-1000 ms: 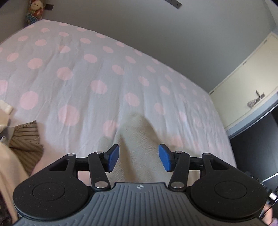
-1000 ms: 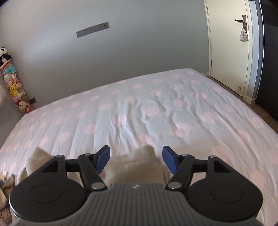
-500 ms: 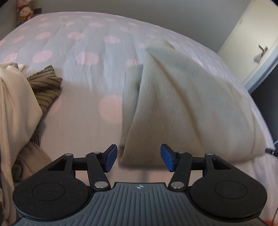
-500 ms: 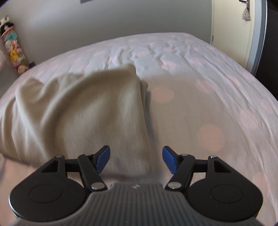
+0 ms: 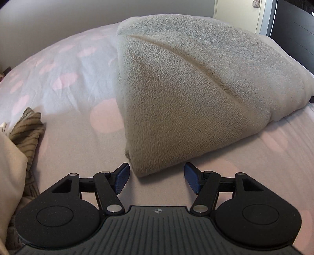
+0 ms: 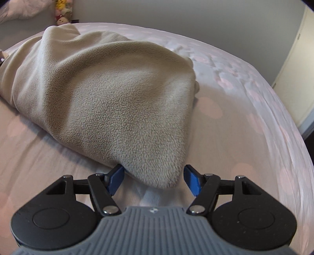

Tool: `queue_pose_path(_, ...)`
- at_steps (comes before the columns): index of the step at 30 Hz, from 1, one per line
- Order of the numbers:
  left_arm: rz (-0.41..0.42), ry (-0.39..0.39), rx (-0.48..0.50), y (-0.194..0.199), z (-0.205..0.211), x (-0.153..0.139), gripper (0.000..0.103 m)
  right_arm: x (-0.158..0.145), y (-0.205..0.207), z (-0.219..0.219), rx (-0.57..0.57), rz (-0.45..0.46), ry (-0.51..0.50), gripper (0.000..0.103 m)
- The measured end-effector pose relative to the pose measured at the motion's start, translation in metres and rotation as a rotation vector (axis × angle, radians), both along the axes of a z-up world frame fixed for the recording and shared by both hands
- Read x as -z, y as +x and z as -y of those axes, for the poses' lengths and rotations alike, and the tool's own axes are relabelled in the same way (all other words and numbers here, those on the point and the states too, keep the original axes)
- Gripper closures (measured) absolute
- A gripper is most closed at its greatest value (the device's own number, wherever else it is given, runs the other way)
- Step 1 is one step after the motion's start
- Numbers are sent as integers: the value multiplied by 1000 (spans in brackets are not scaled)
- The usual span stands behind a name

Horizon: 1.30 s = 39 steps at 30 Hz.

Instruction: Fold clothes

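A beige fleece garment [image 5: 186, 88] lies heaped on the polka-dot bed sheet [image 5: 68, 78]. My left gripper [image 5: 156, 172] is low over the sheet at the fleece's near corner. Its jaws are opening, and the corner's tip lies just ahead between the blue pads [image 5: 122, 177] without being pressed. In the right wrist view the same fleece [image 6: 117, 98] runs down to my right gripper [image 6: 153, 176]. Its other near corner lies between the wide-set pads [image 6: 191, 180], and they do not squeeze it.
A brown striped garment [image 5: 27, 127] and a cream cloth [image 5: 9, 166] lie at the left of the bed. A pale door [image 6: 298, 78] and dark furniture [image 5: 294, 29] stand to the right. Plush toys [image 6: 62, 9] sit by the far wall.
Both grippers have come down close to the bed and rolled. The fleece, earlier bunched at the jaws, now lies spread in front of them. The left jaws have widened.
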<state>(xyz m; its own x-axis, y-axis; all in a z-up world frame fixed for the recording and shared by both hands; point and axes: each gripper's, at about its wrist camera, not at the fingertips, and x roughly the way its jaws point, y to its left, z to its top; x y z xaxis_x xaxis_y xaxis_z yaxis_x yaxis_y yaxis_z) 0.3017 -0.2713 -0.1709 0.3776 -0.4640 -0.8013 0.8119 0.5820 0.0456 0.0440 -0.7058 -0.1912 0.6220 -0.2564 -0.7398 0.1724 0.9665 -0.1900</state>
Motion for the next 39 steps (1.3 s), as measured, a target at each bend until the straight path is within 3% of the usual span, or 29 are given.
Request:
queue_pose_path(2,23,-13,10,1,4,-2,43,5,5,-2,-25,1,-23,33)
queue_pose_path(5,41,-25,27,0,9,-8,57,6,11,-3,-44,28,-31,37)
queue_pose_path(7,36,-38,30,-2,8,-15,65,2,10,-4,-38,45,-8,54)
queue_pose_path(11,16,-71,28,-5,4,-37,76,-16,9,-5,-18,57,25,64)
queue_pose_path(15,1,-107,11,-5,4,-73,79,-54,5,-6,29,122,89,70)
queue_pose_path(19,8,-111,8,-12,-2,-112,80,-93,-6,-19,0,165,93,71)
queue_pose_path(25,-94,-79,-8,-41,-46,-144,80,-128,-44,-49,-29,162,139,72)
queue_pose_path(32,-246,-43,-64,-99,-112,-135,80,-122,-130,-103,-58,135,237,72)
queue_pose_path(39,-358,78,-120,-119,-128,-83,80,-74,-168,-117,-21,21,307,71)
